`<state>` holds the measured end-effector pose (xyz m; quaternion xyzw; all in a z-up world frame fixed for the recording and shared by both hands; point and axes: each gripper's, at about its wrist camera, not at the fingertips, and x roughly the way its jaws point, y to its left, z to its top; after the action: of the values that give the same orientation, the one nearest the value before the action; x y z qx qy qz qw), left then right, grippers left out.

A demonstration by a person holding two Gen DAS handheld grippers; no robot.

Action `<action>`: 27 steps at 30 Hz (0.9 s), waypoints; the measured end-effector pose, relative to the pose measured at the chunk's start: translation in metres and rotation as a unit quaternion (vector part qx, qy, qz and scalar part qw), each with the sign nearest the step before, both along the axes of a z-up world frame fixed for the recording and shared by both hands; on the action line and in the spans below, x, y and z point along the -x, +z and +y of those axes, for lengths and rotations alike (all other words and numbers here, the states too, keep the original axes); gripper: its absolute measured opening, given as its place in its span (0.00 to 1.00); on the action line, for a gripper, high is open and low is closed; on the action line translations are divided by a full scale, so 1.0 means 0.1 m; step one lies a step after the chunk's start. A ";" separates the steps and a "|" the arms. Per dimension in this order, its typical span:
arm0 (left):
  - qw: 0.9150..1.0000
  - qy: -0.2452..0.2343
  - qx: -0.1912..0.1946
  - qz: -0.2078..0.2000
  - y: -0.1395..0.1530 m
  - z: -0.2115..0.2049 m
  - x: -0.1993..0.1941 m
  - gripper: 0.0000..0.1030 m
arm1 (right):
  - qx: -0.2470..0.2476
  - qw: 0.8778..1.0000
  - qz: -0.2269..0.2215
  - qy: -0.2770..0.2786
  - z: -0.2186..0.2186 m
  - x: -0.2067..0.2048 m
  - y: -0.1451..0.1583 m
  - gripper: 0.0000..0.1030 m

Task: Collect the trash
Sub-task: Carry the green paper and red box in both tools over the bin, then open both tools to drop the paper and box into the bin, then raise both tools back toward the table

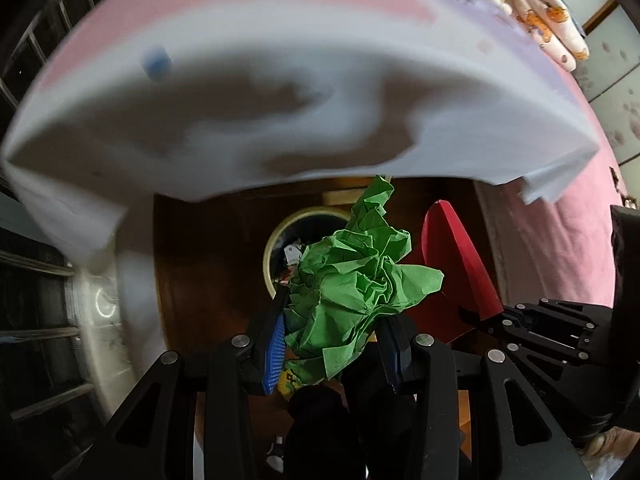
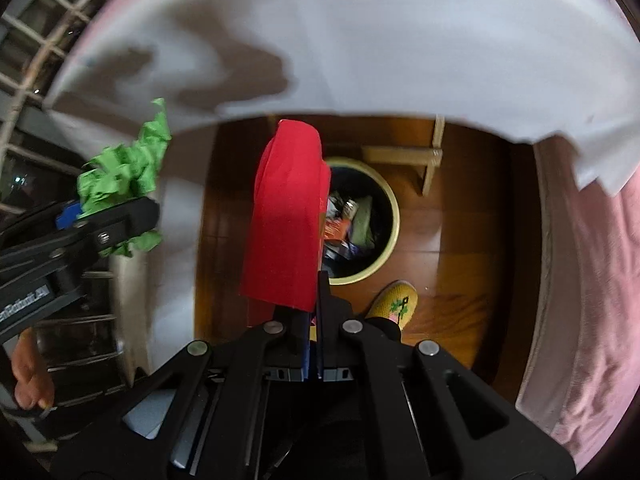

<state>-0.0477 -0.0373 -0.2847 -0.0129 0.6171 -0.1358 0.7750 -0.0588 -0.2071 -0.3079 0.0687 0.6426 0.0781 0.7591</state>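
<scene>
A white sheet draped over a pink mattress (image 2: 360,40) overhung the round cream-rimmed waste bin (image 2: 394,216), which stood on dark wooden flooring (image 2: 460,240), already part-filled; above the bin, the right gripper (image 2: 314,300) was clenched on a folded red paper piece (image 2: 286,216); beside the bin's rim, the left gripper (image 1: 330,328) grasped a crumpled green paper wad (image 1: 360,280); near the bin, a yellow knitted slipper (image 2: 394,302).

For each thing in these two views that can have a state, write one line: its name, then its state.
green paper: crumpled, clamped in left gripper
red paper: folded, pinched in right gripper
trash bin: open-topped, holding rubbish, on the floor
slipper: on the floor beside the bin
</scene>
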 end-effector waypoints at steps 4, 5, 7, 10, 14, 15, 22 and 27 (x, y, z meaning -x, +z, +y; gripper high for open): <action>1.000 0.011 -0.002 0.013 -0.56 -0.11 -0.13 0.38 | 0.001 1.000 0.020 -0.018 -0.11 -0.12 -0.61 0.00; 1.000 0.013 -0.003 0.016 -0.69 -0.14 -0.16 0.39 | 0.003 1.000 0.023 -0.021 -0.13 -0.17 -0.73 0.00; 1.000 0.016 -0.003 0.018 -0.92 -0.19 -0.22 0.39 | 0.005 0.999 0.026 -0.024 -0.14 -0.24 -0.98 0.00; 1.000 0.019 -0.008 0.022 -1.23 -0.25 -0.31 0.40 | 0.008 0.999 0.032 -0.025 -0.16 -0.35 -1.26 0.00; 0.999 0.024 -0.014 0.030 -1.54 -0.28 -0.43 0.51 | 0.007 0.999 0.038 -0.021 -0.14 -0.51 -1.62 0.01; 0.999 0.028 -0.017 0.032 -1.62 -0.28 -0.46 0.58 | 0.006 0.999 0.038 -0.021 -0.14 -0.55 -1.67 0.01; 0.998 0.053 -0.019 0.010 -1.82 -0.19 -0.56 0.86 | -0.012 0.998 0.058 -0.023 -0.11 -0.74 -1.99 0.06; 0.998 0.054 -0.016 -0.014 -1.67 -0.14 -0.56 0.86 | -0.017 0.999 0.045 -0.016 -0.08 -0.76 -1.95 0.32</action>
<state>0.0084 -0.0510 -0.4522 -0.0319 0.6068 -0.0841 0.7898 0.0172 -0.2153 -0.5025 0.0950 0.6737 0.0737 0.7291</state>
